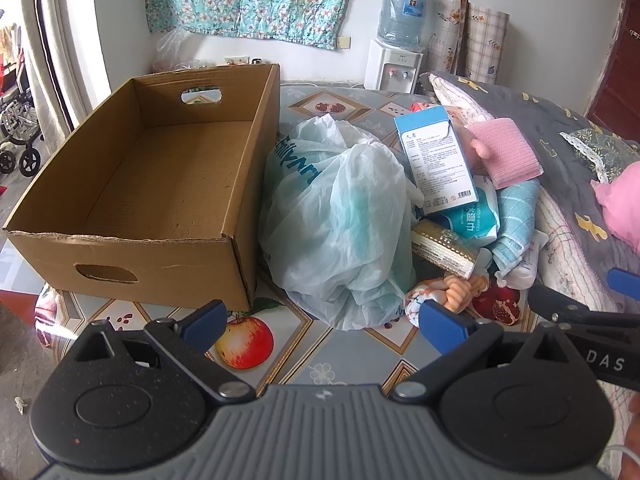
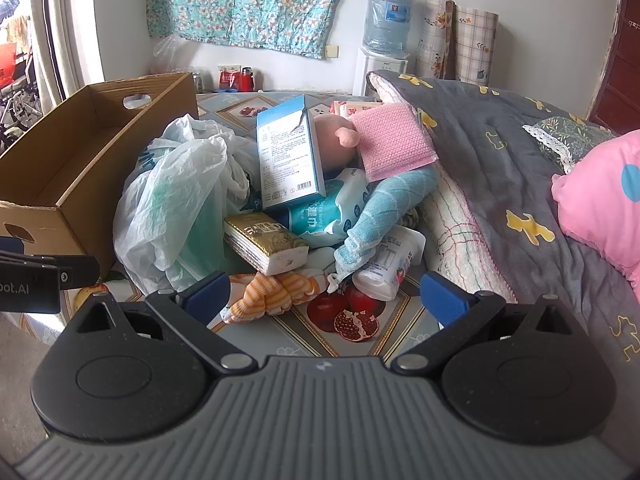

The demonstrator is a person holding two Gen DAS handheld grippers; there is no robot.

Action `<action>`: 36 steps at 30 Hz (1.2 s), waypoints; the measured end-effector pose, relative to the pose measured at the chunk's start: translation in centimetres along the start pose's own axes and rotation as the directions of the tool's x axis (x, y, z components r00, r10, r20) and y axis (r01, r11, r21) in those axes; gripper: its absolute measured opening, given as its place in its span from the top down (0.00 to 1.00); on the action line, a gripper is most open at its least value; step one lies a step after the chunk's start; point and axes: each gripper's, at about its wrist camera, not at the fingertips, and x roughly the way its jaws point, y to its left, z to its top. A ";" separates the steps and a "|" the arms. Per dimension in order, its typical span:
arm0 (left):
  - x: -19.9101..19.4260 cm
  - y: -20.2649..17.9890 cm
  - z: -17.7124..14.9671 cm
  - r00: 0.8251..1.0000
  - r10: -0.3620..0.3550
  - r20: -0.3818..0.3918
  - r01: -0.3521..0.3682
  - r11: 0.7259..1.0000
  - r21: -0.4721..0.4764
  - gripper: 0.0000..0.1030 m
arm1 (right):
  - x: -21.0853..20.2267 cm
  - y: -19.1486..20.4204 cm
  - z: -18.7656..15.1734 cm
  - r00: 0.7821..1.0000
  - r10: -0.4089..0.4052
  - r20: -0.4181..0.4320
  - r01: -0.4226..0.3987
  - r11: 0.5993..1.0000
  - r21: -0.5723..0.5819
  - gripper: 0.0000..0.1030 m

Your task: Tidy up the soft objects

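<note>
Red thermos (image 2: 247,79) shows rightward only.

An open brown cardboard box (image 1: 160,184) is sitting on the left part of the fruit-patterned bench (image 1: 304,356), and a crumpled white plastic bag (image 1: 340,220) is leaning against its right wall. Right of the bag, a heap is lying: a blue-and-white printed carton (image 1: 436,160) is resting on a pack of wet wipes (image 1: 476,220), with a pink knitted cloth (image 1: 504,152) lying behind and to the right of it. A gold-wrapped tissue pack (image 1: 444,246) is lying in front of the wipes, and an orange-striped knotted cloth (image 1: 452,290) is lying nearest, before that. A grey patterned quilt (image 1: 560,152) is bordering the heap on the right.
</note>
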 end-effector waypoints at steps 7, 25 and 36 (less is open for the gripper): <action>0.3 0.4 -0.4 1.000 0.005 -0.006 -0.005 1.000 -0.003 0.01 | 0.0 0.0 0.0 1.000 0.001 -0.001 -0.001 1.000 -0.001 0.01; 0.2 0.0 -0.3 1.000 0.022 0.001 -0.022 1.000 0.000 0.01 | 0.2 -1.2 -1.3 1.000 0.010 0.018 -0.010 1.000 0.021 0.01; 1.6 -2.0 -1.4 0.996 -0.074 0.056 0.069 0.994 0.082 0.01 | 1.3 -5.7 -3.7 0.998 0.053 0.026 -0.056 0.990 0.132 0.01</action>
